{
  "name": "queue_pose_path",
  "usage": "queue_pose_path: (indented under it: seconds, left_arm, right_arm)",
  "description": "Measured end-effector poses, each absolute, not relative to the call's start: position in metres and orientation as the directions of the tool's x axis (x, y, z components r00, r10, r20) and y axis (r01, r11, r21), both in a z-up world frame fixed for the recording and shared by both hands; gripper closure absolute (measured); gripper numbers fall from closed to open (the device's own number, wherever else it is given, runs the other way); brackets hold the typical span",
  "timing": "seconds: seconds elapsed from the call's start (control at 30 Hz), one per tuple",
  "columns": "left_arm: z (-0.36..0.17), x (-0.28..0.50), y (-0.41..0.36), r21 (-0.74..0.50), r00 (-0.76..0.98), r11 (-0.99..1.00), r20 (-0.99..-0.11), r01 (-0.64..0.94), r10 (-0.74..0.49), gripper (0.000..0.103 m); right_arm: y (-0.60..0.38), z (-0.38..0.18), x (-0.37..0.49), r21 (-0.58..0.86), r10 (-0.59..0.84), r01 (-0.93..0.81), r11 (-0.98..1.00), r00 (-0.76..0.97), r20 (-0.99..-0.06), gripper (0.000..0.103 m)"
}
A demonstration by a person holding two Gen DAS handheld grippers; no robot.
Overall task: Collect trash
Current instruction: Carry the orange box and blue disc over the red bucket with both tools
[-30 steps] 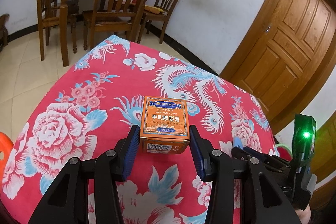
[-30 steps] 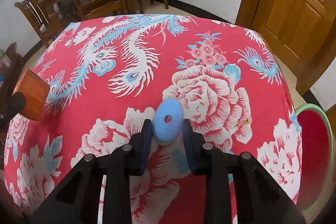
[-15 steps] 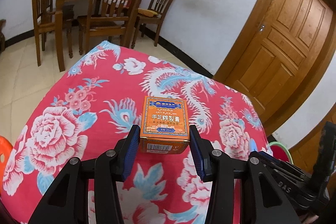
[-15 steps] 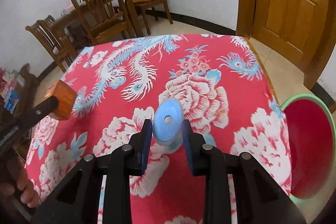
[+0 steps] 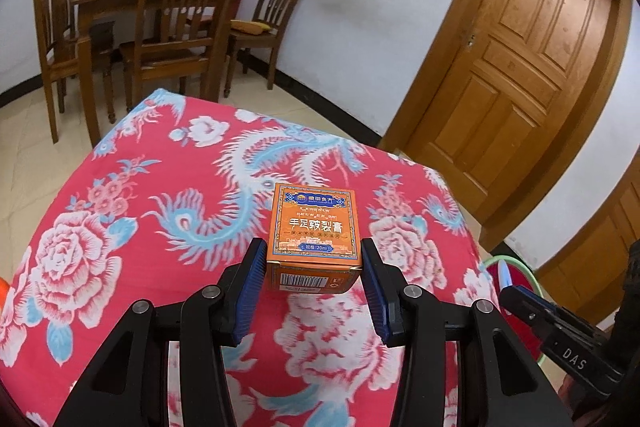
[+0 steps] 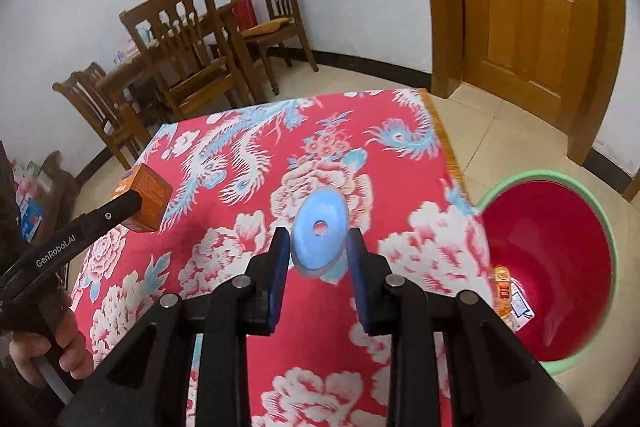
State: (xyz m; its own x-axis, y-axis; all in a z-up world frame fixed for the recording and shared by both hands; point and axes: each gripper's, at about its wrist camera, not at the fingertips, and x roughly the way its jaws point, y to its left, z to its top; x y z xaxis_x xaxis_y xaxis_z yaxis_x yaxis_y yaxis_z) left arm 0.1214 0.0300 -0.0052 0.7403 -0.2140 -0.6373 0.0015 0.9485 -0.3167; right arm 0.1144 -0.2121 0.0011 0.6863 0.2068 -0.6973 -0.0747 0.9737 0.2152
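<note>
My left gripper (image 5: pixel 314 267) is shut on an orange box (image 5: pixel 314 227) with printed writing and a barcode, held above the red flowered tablecloth (image 5: pixel 120 227). The same orange box (image 6: pixel 146 197) shows at the left of the right wrist view, between the left gripper's fingers. My right gripper (image 6: pixel 318 251) is shut on a blue disc with a centre hole (image 6: pixel 320 227), standing on edge between the pads, above the cloth. A red basin with a green rim (image 6: pixel 560 247) stands on the floor to the right of the table, with a small wrapper (image 6: pixel 508 291) inside it.
A wooden door (image 5: pixel 520 67) is at the right. A wooden dining table with chairs (image 5: pixel 172 27) stands behind the covered table. A person's hand (image 6: pixel 44 343) holds the left gripper's handle. The right gripper's body (image 5: pixel 560 339) shows at the left view's right edge.
Both grippers have risen and drawn back with their loads. The right one has swung toward the red basin, which now shows much more fully.
</note>
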Motion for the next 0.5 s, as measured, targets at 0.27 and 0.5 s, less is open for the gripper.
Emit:
queue_pose_path:
  seconds: [0.27,0.5]
  left_arm:
    - [0.001,0.121,0.001,-0.307,0.733,0.950,-0.635,0.052,-0.245,0.056]
    - [0.005,0.121,-0.029,-0.303,0.722,0.948,-0.633,0.100,-0.278,0.056]
  right_arm:
    - [-0.245,0.005,0.102,0.244,0.193,-0.030,0.969,0.709,-0.679,0.071]
    - [-0.276,0.010,0.091,0.269,0.175,0.011,0.963,0.735,-0.656,0.071]
